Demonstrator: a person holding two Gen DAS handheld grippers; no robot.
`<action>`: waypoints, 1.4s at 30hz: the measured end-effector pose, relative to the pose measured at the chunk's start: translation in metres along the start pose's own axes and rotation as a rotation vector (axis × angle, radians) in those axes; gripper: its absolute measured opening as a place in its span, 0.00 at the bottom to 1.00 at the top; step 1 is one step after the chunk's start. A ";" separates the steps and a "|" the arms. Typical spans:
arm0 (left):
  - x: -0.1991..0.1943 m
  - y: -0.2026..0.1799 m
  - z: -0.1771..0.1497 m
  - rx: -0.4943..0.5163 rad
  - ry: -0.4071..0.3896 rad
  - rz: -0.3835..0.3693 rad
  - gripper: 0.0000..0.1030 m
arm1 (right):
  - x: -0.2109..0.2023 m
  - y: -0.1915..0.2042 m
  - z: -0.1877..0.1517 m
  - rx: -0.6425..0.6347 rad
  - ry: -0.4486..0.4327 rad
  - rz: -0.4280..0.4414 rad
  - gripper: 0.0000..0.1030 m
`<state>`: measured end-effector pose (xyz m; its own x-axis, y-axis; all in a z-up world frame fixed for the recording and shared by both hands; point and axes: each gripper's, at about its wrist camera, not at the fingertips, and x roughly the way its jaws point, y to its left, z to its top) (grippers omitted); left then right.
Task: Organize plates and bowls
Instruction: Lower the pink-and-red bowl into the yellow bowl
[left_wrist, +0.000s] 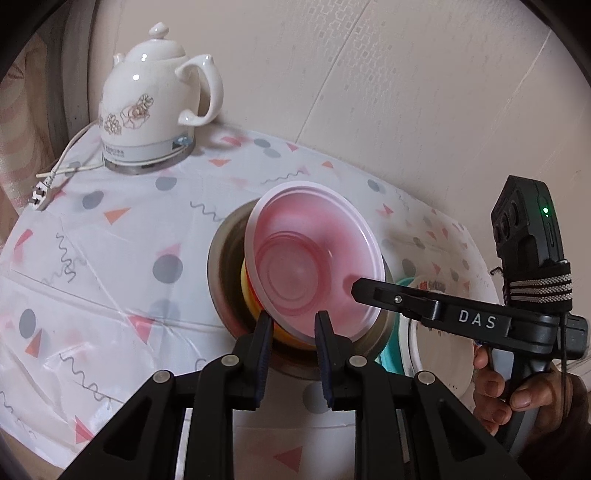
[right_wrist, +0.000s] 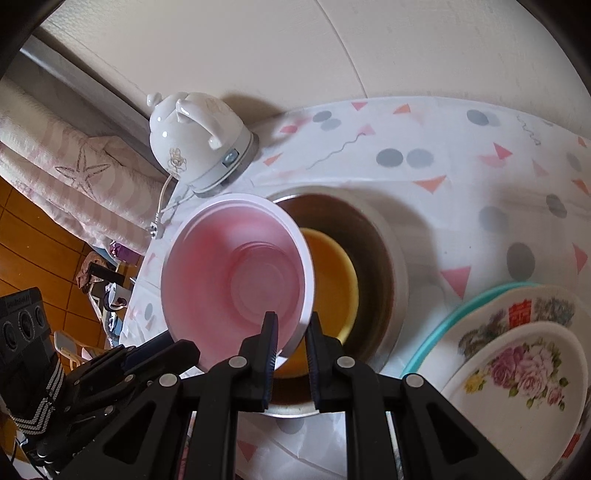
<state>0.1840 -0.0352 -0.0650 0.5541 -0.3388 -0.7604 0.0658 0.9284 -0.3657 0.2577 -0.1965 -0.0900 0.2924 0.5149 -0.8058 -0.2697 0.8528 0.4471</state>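
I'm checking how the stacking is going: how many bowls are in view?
3. The pink bowl is held tilted by both grippers over the steel bowl, which sits on the table with the yellow bowl nested inside. More may be hidden beneath the pink one.

Pink bowl (right_wrist: 236, 273) hides part of yellow bowl (right_wrist: 332, 280); floral plates (right_wrist: 517, 373) cut off at frame edge.

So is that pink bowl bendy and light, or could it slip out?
Probably light: the pink bowl looks like thin, see-through plastic. It may flex a bit, since both the left gripper and right gripper pinch only its rim. Its smooth, tilted wall could slip.
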 end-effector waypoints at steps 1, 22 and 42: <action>0.001 0.001 0.000 -0.004 0.004 -0.003 0.22 | 0.000 0.000 -0.001 0.001 0.001 -0.002 0.14; 0.015 -0.003 -0.001 -0.011 0.030 0.003 0.22 | 0.003 -0.013 -0.002 0.032 0.024 -0.041 0.16; 0.018 0.003 -0.005 -0.026 0.036 0.010 0.22 | 0.002 -0.015 -0.003 0.006 0.003 -0.086 0.16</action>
<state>0.1902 -0.0396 -0.0820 0.5242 -0.3348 -0.7830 0.0379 0.9277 -0.3713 0.2597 -0.2089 -0.0993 0.3114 0.4398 -0.8424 -0.2380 0.8943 0.3790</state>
